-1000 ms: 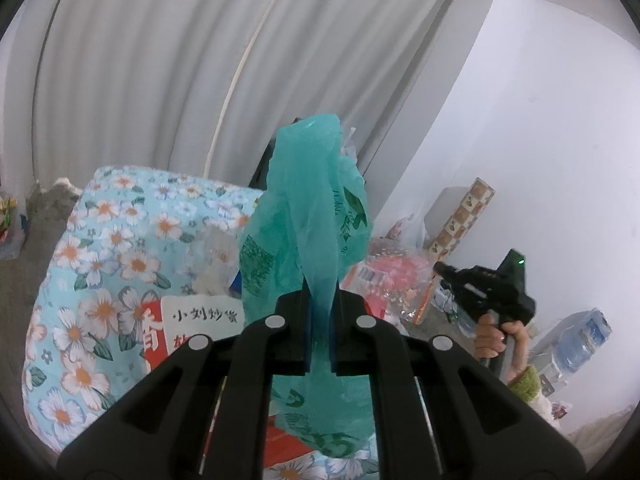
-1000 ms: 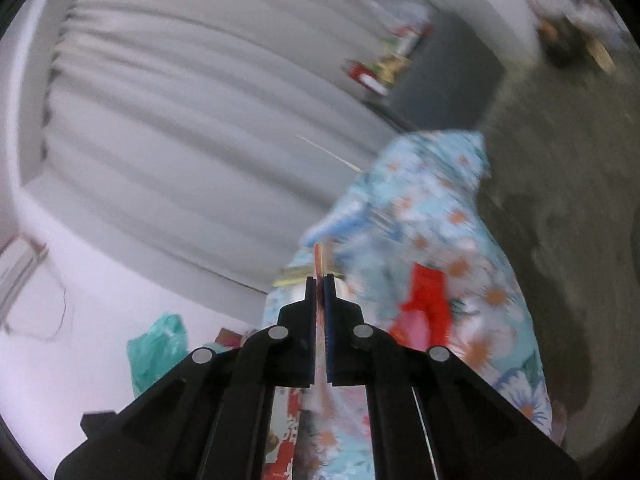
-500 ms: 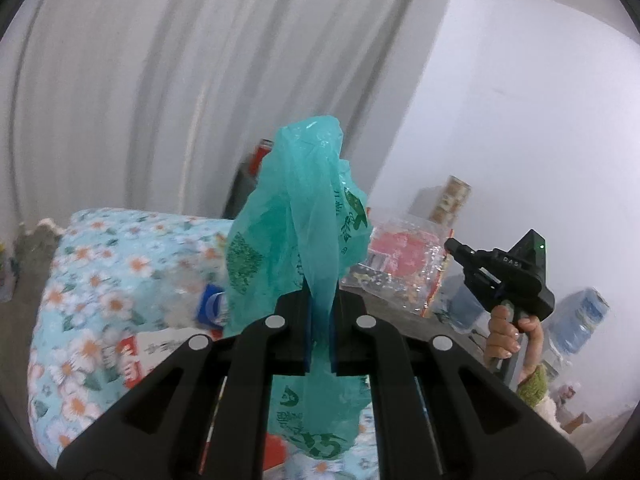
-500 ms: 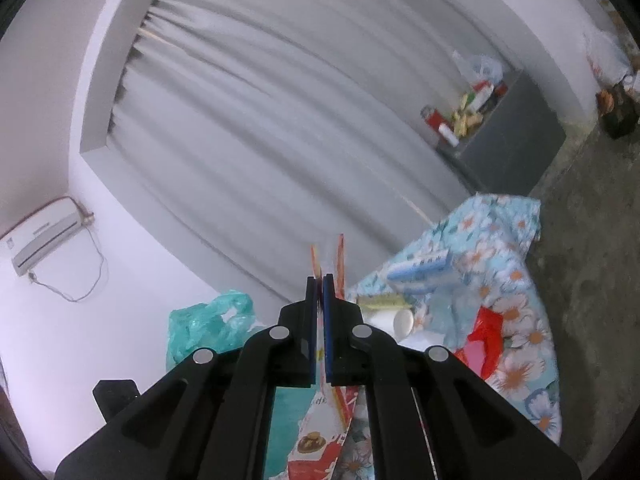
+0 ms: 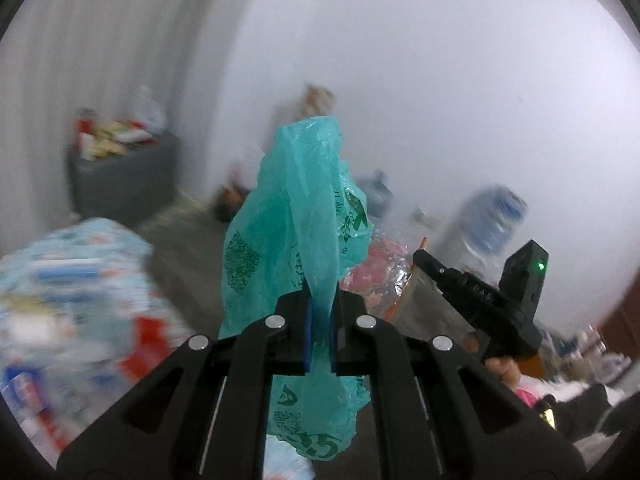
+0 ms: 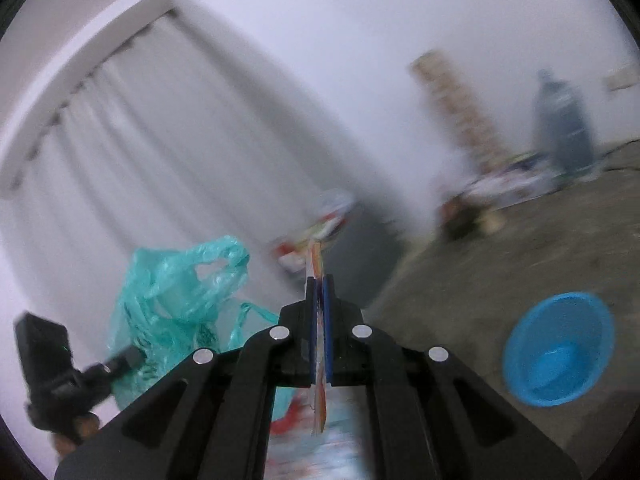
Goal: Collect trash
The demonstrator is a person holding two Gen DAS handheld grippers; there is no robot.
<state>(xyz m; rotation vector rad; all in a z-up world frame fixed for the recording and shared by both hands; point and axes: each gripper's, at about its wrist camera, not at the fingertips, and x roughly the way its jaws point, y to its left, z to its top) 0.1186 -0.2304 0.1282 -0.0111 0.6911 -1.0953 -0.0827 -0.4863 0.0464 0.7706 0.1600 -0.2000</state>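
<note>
My left gripper point(image 5: 320, 316) is shut on a teal plastic bag point(image 5: 304, 216), which rises above the fingers and hangs below them. In the right wrist view the same teal bag point(image 6: 180, 280) shows at the lower left, with the left gripper's black body point(image 6: 64, 372) beside it. My right gripper point(image 6: 319, 300) is shut on a thin, flat, shiny food wrapper point(image 6: 318, 264), seen edge-on between the pads. In the left wrist view the right gripper point(image 5: 424, 258) is at the right, holding the silvery wrapper point(image 5: 428, 308), with a hand point(image 5: 504, 368) under it.
A flowered cloth strewn with packets point(image 5: 68, 300) lies blurred at the lower left. A grey box holding packets point(image 5: 120, 176) stands by the curtain. A blue basin point(image 6: 560, 344) sits on the concrete floor. A large water bottle point(image 6: 564, 120) and a patterned roll point(image 6: 456, 104) stand by the white wall.
Both views have swung quickly sideways, from the flowered cloth toward the white wall and floor, and are now blurred. Both grippers stay shut on the bag and the wrapper.
</note>
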